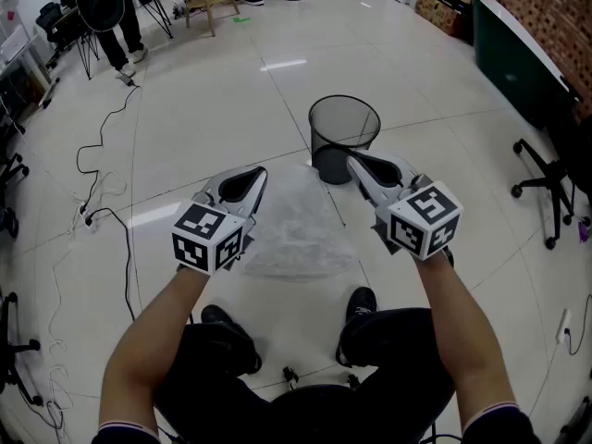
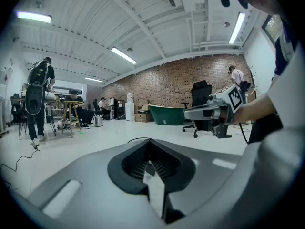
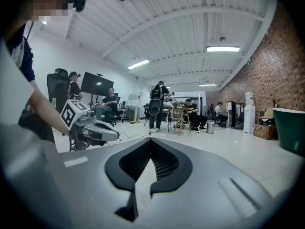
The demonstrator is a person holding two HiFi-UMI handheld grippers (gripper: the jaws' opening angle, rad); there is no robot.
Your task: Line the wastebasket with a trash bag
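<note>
Wastebasket (image 1: 344, 137) stands upright, mouth up, beyond trash bag (image 1: 301, 229).

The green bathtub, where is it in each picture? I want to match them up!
Head view: the green bathtub is at the top right, next to the brick wall.
Left gripper view: just right of the middle, far off, at the foot of the brick wall.
Right gripper view: cut off at the right edge.
Shared landmark: the brick wall behind the tub.

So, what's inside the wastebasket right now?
Through the open rim of the wastebasket, no liner or rubbish shows; its lower front is covered by the right gripper and trash bag.
</note>
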